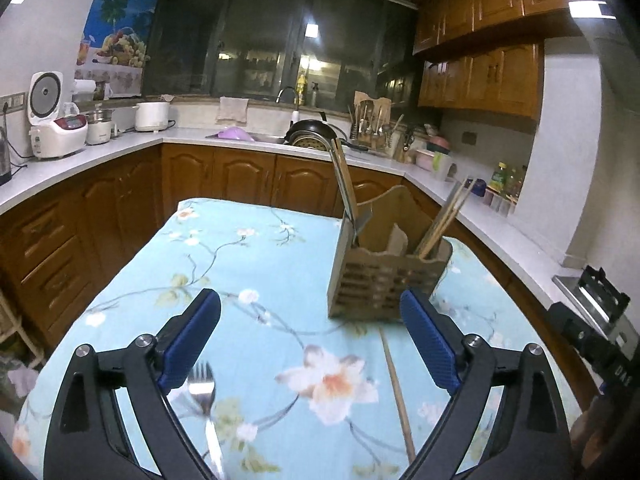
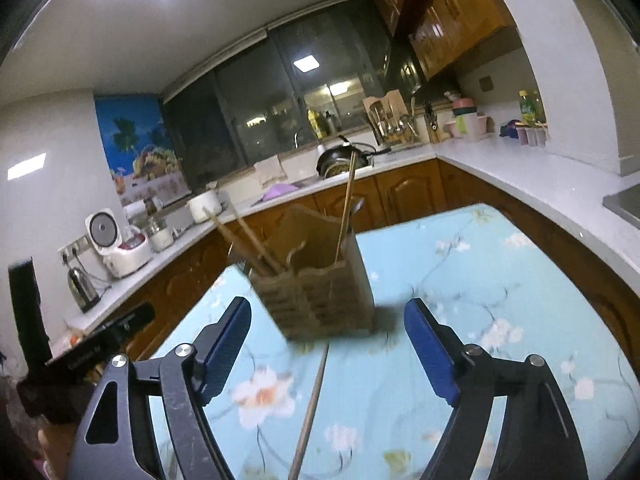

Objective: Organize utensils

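A wooden utensil holder (image 1: 380, 276) stands on the floral blue tablecloth (image 1: 256, 264), with chopsticks (image 1: 444, 218) in its right compartment and a long-handled utensil (image 1: 346, 184) in its left. It also shows in the right wrist view (image 2: 320, 296). A metal fork (image 1: 206, 404) lies near my left gripper's left finger. A single chopstick (image 1: 398, 392) lies on the cloth in front of the holder; it shows in the right wrist view (image 2: 312, 408) too. My left gripper (image 1: 310, 312) is open and empty. My right gripper (image 2: 326, 320) is open and empty, just before the holder.
Kitchen counters (image 1: 120, 148) wrap around the table, with rice cookers (image 1: 56, 128), a sink with a black pan (image 1: 310, 132), and a second utensil rack (image 1: 370, 120). The other gripper's body shows at the right edge (image 1: 592, 328).
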Action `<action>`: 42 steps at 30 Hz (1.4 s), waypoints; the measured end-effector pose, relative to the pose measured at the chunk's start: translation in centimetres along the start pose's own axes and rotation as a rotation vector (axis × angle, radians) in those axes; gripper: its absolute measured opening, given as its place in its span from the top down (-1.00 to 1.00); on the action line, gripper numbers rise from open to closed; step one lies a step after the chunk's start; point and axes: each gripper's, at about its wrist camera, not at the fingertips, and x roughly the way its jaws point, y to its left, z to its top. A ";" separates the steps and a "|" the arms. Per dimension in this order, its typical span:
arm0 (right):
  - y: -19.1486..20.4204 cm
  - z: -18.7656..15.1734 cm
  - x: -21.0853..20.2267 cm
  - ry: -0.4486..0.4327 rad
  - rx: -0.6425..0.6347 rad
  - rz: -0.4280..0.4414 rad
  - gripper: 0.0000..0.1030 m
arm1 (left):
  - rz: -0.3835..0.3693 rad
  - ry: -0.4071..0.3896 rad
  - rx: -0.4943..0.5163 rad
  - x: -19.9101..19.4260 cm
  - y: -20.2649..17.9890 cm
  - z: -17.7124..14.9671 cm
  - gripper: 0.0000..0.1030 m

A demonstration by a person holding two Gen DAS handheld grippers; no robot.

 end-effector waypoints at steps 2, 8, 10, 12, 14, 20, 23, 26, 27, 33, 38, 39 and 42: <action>0.2 -0.8 -0.8 0.007 -0.005 -0.003 -0.63 | 0.006 -0.013 -0.003 -0.9 0.0 -0.8 -0.89; 0.6 -3.4 -2.9 0.014 -0.018 -0.013 -0.69 | 0.003 -0.005 -0.031 -3.1 0.7 -3.1 -0.91; 0.9 -3.8 -3.5 0.020 -0.030 -0.012 -0.69 | 0.002 -0.008 -0.036 -3.9 0.9 -3.5 -0.91; 1.4 -3.6 -4.1 0.017 -0.049 -0.005 -0.69 | 0.003 -0.024 -0.039 -5.1 1.0 -3.8 -0.91; 2.2 -3.2 -5.4 -0.011 -0.080 0.004 -0.90 | 0.003 -0.046 -0.036 -6.1 1.0 -4.1 -0.97; 3.6 -5.1 -9.1 -0.174 -0.180 -0.039 -1.00 | 0.062 -0.126 0.030 -8.7 0.6 -6.8 -1.00; 3.1 -7.0 -9.0 -0.177 -0.175 -0.072 -1.00 | 0.087 -0.118 0.061 -8.7 0.6 -8.1 -1.00; 2.3 -8.3 -8.4 -0.141 -0.163 -0.086 -1.00 | 0.111 -0.120 0.088 -8.8 0.7 -9.5 -1.00; 2.1 -8.8 -8.2 -0.132 -0.164 -0.099 -1.00 | 0.119 -0.119 0.099 -8.8 0.7 -10.0 -1.00; 1.4 -10.2 -8.1 -0.114 -0.163 -0.121 -1.00 | 0.149 -0.092 0.118 -8.2 1.0 -11.3 -1.00; 1.5 -10.5 -8.1 -0.112 -0.175 -0.127 -1.00 | 0.162 -0.087 0.131 -8.1 0.9 -11.7 -1.00; 1.6 -10.6 -8.1 -0.111 -0.174 -0.129 -1.00 | 0.162 -0.087 0.134 -8.1 0.8 -11.7 -1.00; 1.5 -10.7 -8.2 -0.112 -0.177 -0.129 -1.00 | 0.168 -0.087 0.136 -8.3 0.7 -11.9 -1.00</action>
